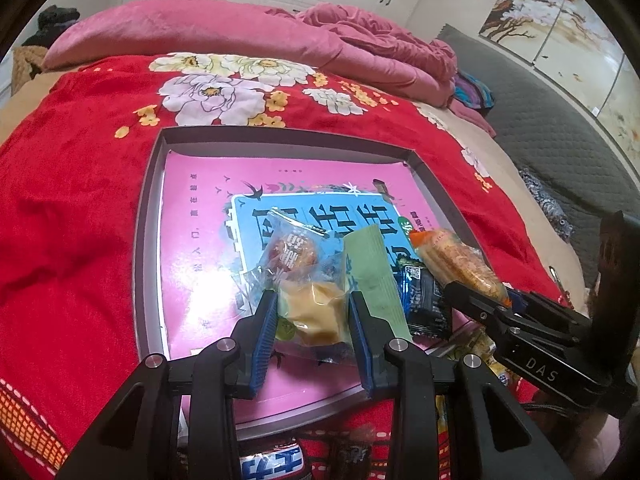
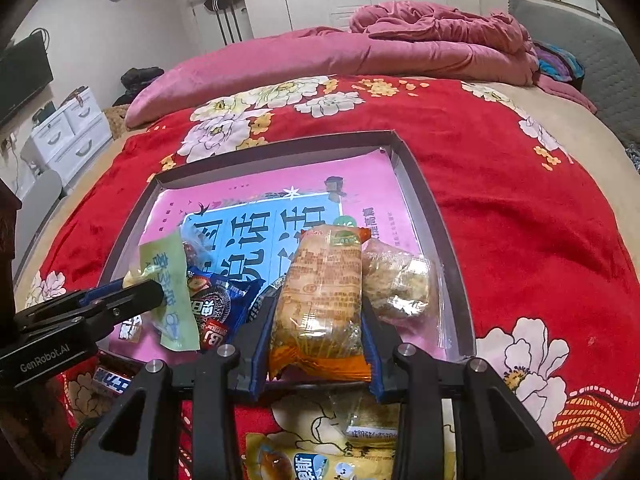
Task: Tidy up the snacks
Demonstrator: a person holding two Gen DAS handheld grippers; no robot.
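A shallow grey box [image 1: 146, 216] with a pink and blue lining lies on the red flowered blanket. My left gripper [image 1: 314, 300] is shut on a clear-wrapped yellow pastry [image 1: 314, 312], low over the box's near part. Beyond it lie a clear-wrapped red candy cake [image 1: 292, 254], a pale green packet [image 1: 374, 272] and a dark blue cookie packet [image 1: 426, 300]. My right gripper [image 2: 320, 308] is shut on an orange cracker packet [image 2: 320, 300] over the box [image 2: 432, 208]; the packet also shows in the left wrist view [image 1: 460, 264]. A clear-wrapped brown snack [image 2: 396, 280] lies beside it.
More snacks lie on the blanket outside the box's near edge: a yellow bag [image 2: 320, 460], a clear packet [image 2: 368, 420] and a blue-white bar [image 2: 112, 384]. A pink quilt [image 2: 340, 52] is heaped at the far end of the bed. White drawers [image 2: 68, 128] stand at left.
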